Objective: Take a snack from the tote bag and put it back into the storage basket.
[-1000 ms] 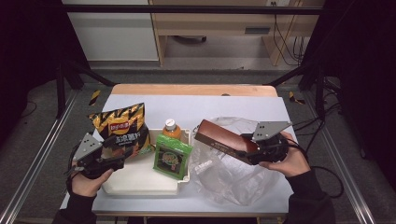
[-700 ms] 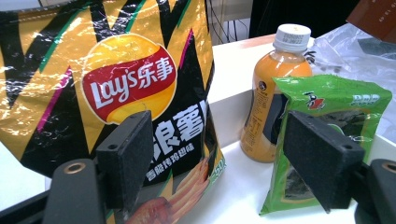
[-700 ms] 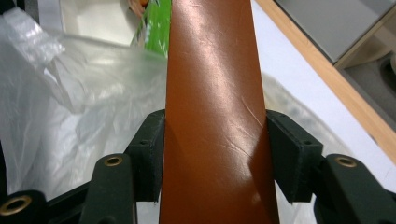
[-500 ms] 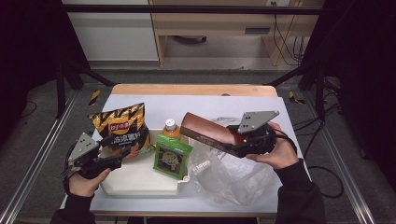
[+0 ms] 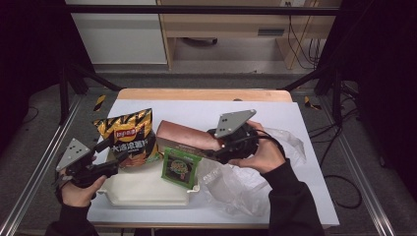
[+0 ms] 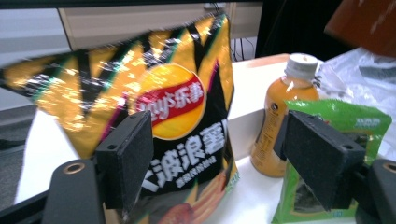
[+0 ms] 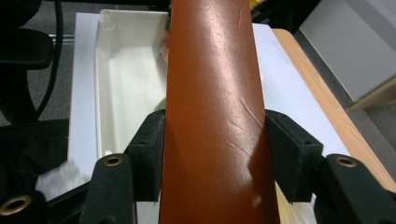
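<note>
The brown box (image 5: 184, 136) has swung left over the bottle.

Chips bag (image 5: 129, 139) stands left of the box (image 5: 189, 137); seaweed packet (image 5: 179, 167) in the tray (image 5: 142, 189).

The high view is soft and grainy: a bright white counter (image 5: 305, 128) amid dark surroundings. In the left gripper view the chip bag (image 6: 154, 107) is motion-blurred and glinting. Overhead glare streaks the brown box (image 7: 212, 107), sharp near the fingers
</note>
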